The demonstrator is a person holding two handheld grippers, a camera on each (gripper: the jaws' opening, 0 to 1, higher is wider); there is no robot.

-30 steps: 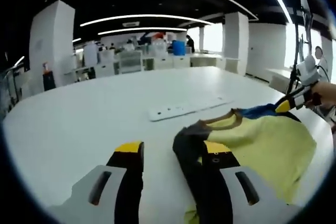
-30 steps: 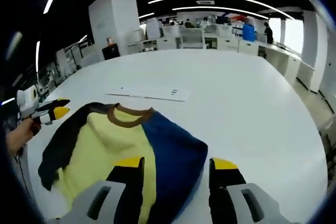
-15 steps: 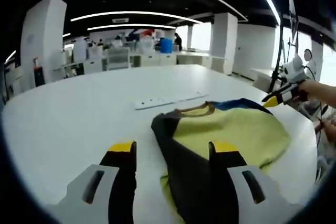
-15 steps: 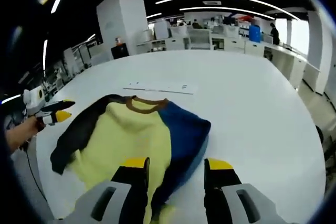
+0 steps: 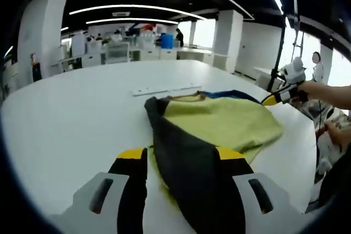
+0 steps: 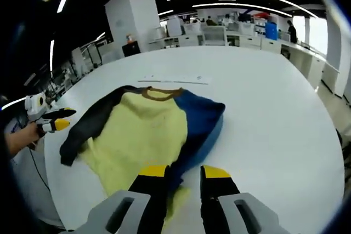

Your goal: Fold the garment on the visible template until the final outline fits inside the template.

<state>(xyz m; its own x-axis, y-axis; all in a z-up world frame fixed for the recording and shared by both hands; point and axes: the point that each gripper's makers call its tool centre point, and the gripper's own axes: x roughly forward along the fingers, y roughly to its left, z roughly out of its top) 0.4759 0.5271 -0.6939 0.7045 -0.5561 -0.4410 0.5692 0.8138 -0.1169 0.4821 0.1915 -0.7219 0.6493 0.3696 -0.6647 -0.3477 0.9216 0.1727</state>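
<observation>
Soft knit cloth on garment (image 6: 148, 130), matt, slightly fuzzy: yellow body, dark sleeve, blue sleeve, brown ribbed collar. Table (image 6: 263, 119) white, smooth, faint sheen, prob. laminate. Flat white strip (image 6: 174, 80) near collar, smooth, looks like thin plastic or card; can't tell which. Left gripper (image 5: 181, 163): grey moulded plastic body, semi-gloss, black matt jaws w/ yellow tips. Right gripper (image 6: 181, 176): same grey plastic, black jaws, yellow ends. Glossy white columns and ceiling light strips in bkgd.
</observation>
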